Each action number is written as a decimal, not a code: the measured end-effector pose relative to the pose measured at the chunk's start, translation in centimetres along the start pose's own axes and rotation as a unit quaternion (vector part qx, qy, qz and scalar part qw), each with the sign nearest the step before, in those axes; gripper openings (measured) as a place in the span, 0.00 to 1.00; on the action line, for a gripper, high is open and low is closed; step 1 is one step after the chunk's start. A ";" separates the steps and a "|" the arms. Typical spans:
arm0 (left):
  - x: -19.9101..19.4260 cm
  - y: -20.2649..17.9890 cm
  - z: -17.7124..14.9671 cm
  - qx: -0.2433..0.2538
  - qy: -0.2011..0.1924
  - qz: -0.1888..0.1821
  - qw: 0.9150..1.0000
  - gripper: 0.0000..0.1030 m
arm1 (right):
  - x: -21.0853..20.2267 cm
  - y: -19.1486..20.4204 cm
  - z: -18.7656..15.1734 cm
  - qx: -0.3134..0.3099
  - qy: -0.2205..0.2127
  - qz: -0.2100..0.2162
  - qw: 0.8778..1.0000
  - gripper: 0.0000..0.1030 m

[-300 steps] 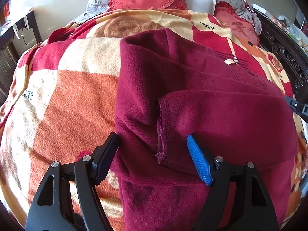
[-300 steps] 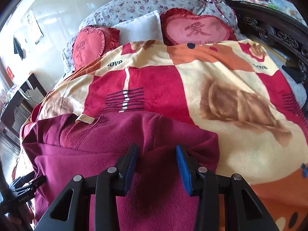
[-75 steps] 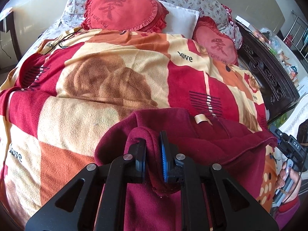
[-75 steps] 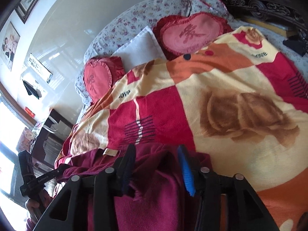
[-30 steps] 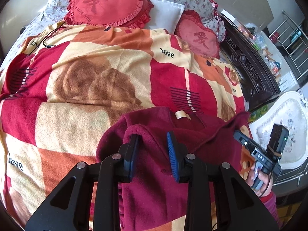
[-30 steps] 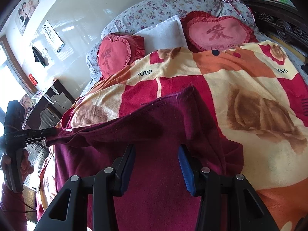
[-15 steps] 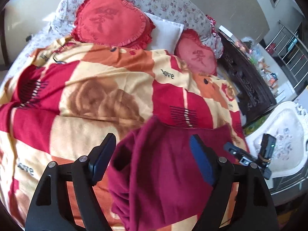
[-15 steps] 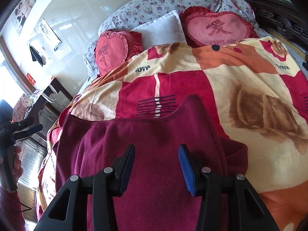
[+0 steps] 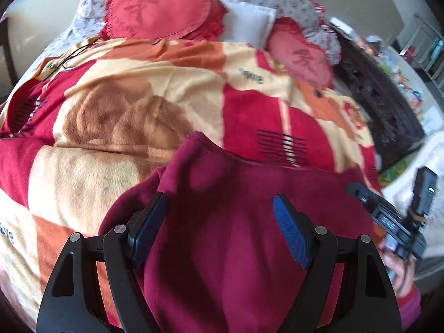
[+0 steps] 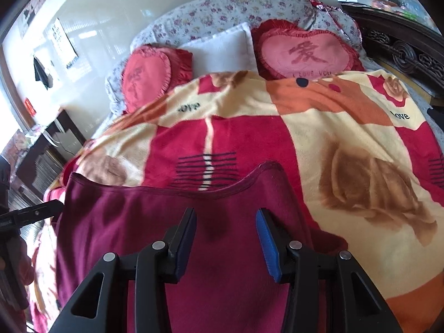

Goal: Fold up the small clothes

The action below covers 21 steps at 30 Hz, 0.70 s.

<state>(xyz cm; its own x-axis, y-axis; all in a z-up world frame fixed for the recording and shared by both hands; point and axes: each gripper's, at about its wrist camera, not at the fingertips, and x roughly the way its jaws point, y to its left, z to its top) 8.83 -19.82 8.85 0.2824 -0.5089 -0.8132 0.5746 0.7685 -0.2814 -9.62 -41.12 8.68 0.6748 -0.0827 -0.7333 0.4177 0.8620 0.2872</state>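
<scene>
A: Nearest first — what are the claws doing?

B: The left claw (image 9: 219, 230) has just sprung wide; a second ago it pinched a fold of the maroon fleece garment (image 9: 236, 236), and now the cloth lies under its spread jaws, untouched. The right claw (image 10: 226, 233) hovers part-open over the same garment, gripping nothing.

A: And the garment?

B: Flat at the bed's near edge on the red, cream and orange patterned fleece blanket (image 9: 125, 105) — its stitched hem (image 10: 222, 191) now faces the pillows.

A: Meaning?

B: That fold looks laid down; another fold probably follows. Beyond, heart-shaped red cushions (image 10: 305, 50) line the headboard end.
</scene>
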 end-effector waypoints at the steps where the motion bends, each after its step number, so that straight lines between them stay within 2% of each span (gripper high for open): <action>1: 0.6 0.1 0.2 -0.002 -0.002 0.012 1.000 0.77 | 0.5 -0.3 0.1 0.001 0.002 -0.006 1.000 0.42; 3: 2.1 0.6 0.5 -0.006 0.002 0.043 0.999 0.77 | 1.6 -0.8 0.2 0.003 0.009 -0.026 1.000 0.42; 5: 3.4 1.4 0.6 -0.014 0.012 0.054 0.998 0.77 | 2.7 -1.6 0.2 0.012 0.018 -0.038 0.999 0.42; 9: 3.8 0.8 0.2 0.017 -0.002 0.077 0.997 0.77 | 4.1 -2.3 0.3 0.012 0.021 -0.048 0.999 0.41; 13: 3.2 0.9 -0.1 0.014 -0.005 0.074 0.997 0.77 | 4.5 -2.2 0.7 0.006 0.032 -0.055 0.998 0.41; 17: 1.0 1.2 -0.7 0.002 -0.012 0.063 0.998 0.77 | 1.4 -2.0 0.3 0.021 0.017 -0.038 0.999 0.41; 21: -1.3 0.8 -2.2 0.017 -0.028 0.079 0.996 0.77 | -2.7 -0.9 -1.5 0.007 0.000 -0.023 1.000 0.42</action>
<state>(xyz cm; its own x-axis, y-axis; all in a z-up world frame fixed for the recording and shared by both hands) 7.24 -17.64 8.56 0.4129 -0.4040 -0.8162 0.5454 0.8275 -0.1337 -12.73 -40.89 9.47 0.6549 -0.1216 -0.7459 0.4562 0.8505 0.2619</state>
